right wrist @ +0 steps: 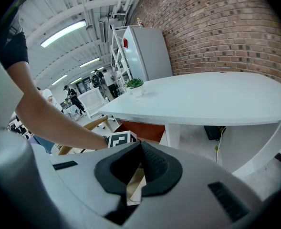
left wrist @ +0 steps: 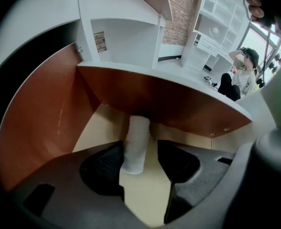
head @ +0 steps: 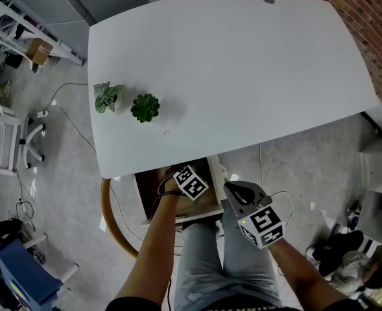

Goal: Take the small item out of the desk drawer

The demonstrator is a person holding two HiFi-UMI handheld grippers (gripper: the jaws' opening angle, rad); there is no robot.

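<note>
The desk drawer (head: 150, 192) stands pulled out under the front edge of the white desk (head: 242, 63). My left gripper (left wrist: 139, 162) reaches down into it; its marker cube (head: 191, 183) shows in the head view. A small white cylinder (left wrist: 136, 142) lies on the drawer's beige floor (left wrist: 99, 125). Its near end is between the open jaws, close to the left pad (left wrist: 104, 168). My right gripper (head: 233, 190) hovers just right of the drawer, above the person's lap. In its own view the right gripper (right wrist: 139, 152) has its jaws shut with nothing held.
Two small potted plants (head: 106, 97) (head: 145, 107) stand on the desk's left side. A curved wooden chair rim (head: 106, 219) lies left of the drawer. The drawer's brown side wall (left wrist: 35, 123) is close on the left. Cables run over the floor (head: 64, 118).
</note>
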